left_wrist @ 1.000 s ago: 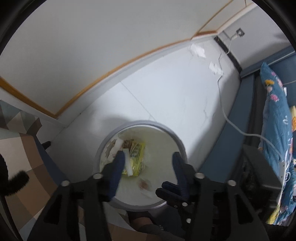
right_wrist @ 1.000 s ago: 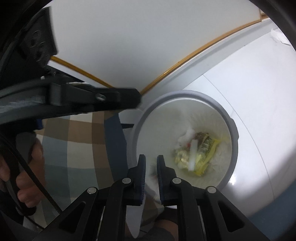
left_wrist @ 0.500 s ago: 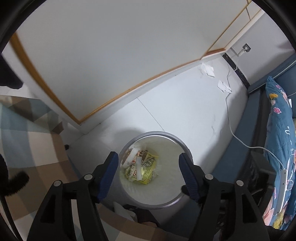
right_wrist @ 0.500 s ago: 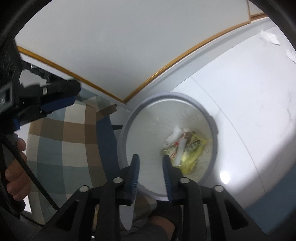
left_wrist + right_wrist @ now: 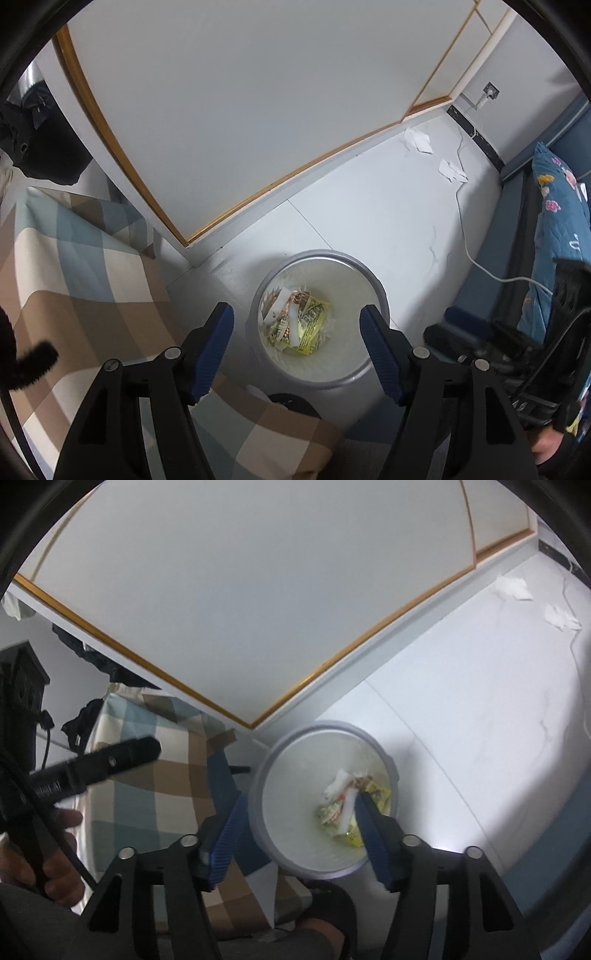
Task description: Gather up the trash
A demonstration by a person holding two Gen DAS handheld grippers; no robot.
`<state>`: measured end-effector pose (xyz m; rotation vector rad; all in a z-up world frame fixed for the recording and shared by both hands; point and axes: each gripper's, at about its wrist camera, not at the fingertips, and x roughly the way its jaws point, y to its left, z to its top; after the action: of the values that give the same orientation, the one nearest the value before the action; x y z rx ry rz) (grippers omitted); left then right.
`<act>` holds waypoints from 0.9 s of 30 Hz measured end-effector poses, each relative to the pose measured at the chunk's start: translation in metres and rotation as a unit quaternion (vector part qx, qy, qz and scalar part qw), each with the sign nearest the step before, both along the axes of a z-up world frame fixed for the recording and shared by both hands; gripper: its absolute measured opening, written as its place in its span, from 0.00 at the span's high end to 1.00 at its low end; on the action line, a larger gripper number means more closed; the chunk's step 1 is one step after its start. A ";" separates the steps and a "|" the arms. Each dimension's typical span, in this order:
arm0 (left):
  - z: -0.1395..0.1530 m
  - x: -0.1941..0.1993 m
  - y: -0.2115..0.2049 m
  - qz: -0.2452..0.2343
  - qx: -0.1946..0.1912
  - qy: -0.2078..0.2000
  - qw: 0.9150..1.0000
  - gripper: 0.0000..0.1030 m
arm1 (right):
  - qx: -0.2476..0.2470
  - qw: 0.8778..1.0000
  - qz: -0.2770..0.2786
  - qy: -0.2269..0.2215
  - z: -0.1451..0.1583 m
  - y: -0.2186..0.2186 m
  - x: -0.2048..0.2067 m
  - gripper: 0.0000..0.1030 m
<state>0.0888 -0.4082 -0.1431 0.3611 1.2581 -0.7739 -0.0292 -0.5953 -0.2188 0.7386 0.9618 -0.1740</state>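
Down in the bin: the white trash bin on the floor already holds a yellow wrapper, a white strip and crumpled scraps, heaped left of its middle.
Left gripper: above the bin, fingers spreading apart, nothing between them.
Right gripper: also over the bin, fingers widening with nothing held; the trash seen past them lies at the bottom.
Done: by my reading, one batch is dropped in.
Left: two crumpled papers lie on the far floor by the wall, beside a white cable, well apart from the bin.
Near left: a checked blanket drapes beside the bin.
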 end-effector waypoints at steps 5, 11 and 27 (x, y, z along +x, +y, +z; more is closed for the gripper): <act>0.007 -0.010 0.003 -0.009 0.004 -0.003 1.000 0.35 | -0.010 1.000 -0.010 -0.002 0.019 0.002 -0.009 0.27; 0.014 -0.017 0.006 -0.010 0.002 -0.007 1.000 0.35 | -0.012 1.000 -0.017 0.000 0.032 0.005 -0.019 0.22; 0.025 -0.026 0.014 -0.007 -0.001 -0.020 1.000 0.35 | -0.010 1.000 -0.018 -0.005 0.044 0.006 -0.026 0.21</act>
<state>0.0627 -0.3946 -0.1179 0.3832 1.2176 -0.7764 -0.0550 -0.5890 -0.1751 0.7374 0.9359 -0.2111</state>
